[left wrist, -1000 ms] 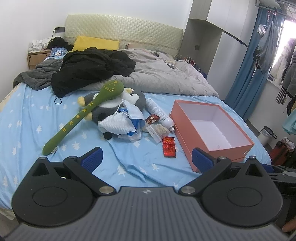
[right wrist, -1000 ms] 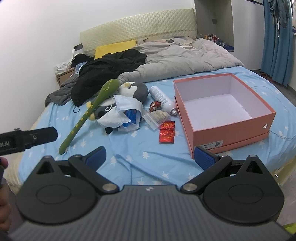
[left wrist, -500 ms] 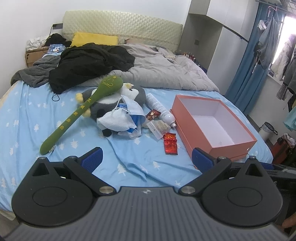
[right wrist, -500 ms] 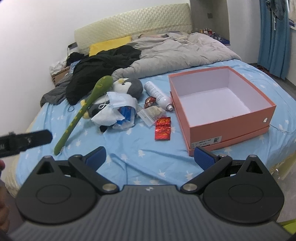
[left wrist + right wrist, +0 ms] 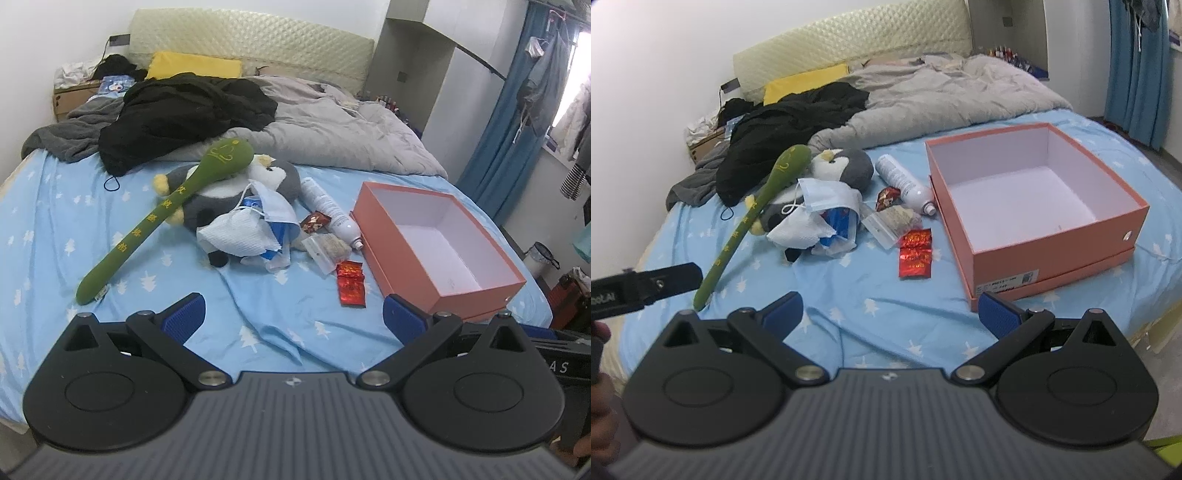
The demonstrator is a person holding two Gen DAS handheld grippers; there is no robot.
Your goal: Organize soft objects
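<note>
A long green plush stick [image 5: 159, 214] [image 5: 753, 210] lies across a grey penguin plush [image 5: 284, 177] [image 5: 849, 168] on the blue bed sheet. A blue face mask [image 5: 277, 206] [image 5: 827, 195] and white tissue [image 5: 240, 236] [image 5: 801, 230] lie on the penguin. An open, empty pink box [image 5: 402, 251] [image 5: 1056, 254] stands to the right. My left gripper [image 5: 293, 317] and right gripper [image 5: 892, 312] are both open and empty, held above the bed's near edge, well short of the pile.
A white spray bottle [image 5: 328, 210] [image 5: 905, 182], a clear zip bag [image 5: 325, 249] [image 5: 892, 223] and red foil packets [image 5: 351, 282] [image 5: 916, 253] lie between pile and box. Black clothes [image 5: 177, 110] and a grey duvet [image 5: 332, 129] cover the far bed. Blue curtains [image 5: 506, 140] hang at right.
Both grippers have drawn back and shifted a little, so the bed items sit slightly farther and more centred. Jaws stay open. Nothing on the bed has moved.
</note>
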